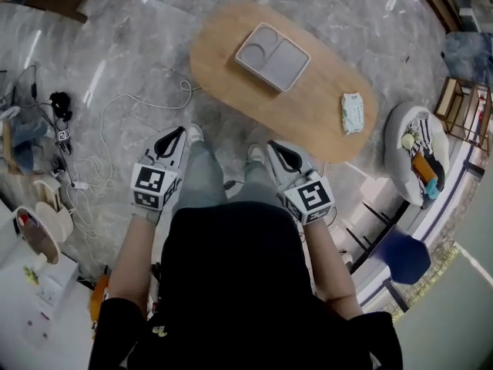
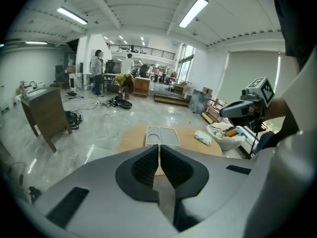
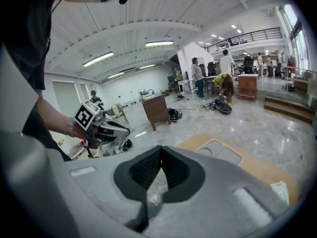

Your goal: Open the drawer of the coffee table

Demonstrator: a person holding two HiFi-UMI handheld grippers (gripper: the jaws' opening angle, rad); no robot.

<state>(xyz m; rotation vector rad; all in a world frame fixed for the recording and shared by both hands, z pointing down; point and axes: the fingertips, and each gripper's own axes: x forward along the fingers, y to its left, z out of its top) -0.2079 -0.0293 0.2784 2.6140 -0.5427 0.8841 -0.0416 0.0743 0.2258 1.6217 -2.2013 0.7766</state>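
Note:
The oval wooden coffee table (image 1: 308, 106) stands on the marble floor ahead of the person's feet; no drawer shows in any view. On it lie a grey two-part tray (image 1: 273, 55) and a pack of wipes (image 1: 352, 112). My left gripper (image 1: 171, 140) hovers short of the table's near edge, shut and empty. My right gripper (image 1: 279, 154) hovers beside it, also shut and empty. In the left gripper view the jaws (image 2: 159, 153) meet, with the table (image 2: 131, 139) and tray (image 2: 162, 135) beyond. In the right gripper view the jaws (image 3: 161, 156) are closed, with the table (image 3: 257, 170) to the right.
A white round basket (image 1: 400, 126) with toys stands right of the table, with a blue stool (image 1: 404, 257) nearer. White cables (image 1: 115, 129) trail over the floor at the left. A wooden cabinet (image 2: 47, 113) and several people stand far off.

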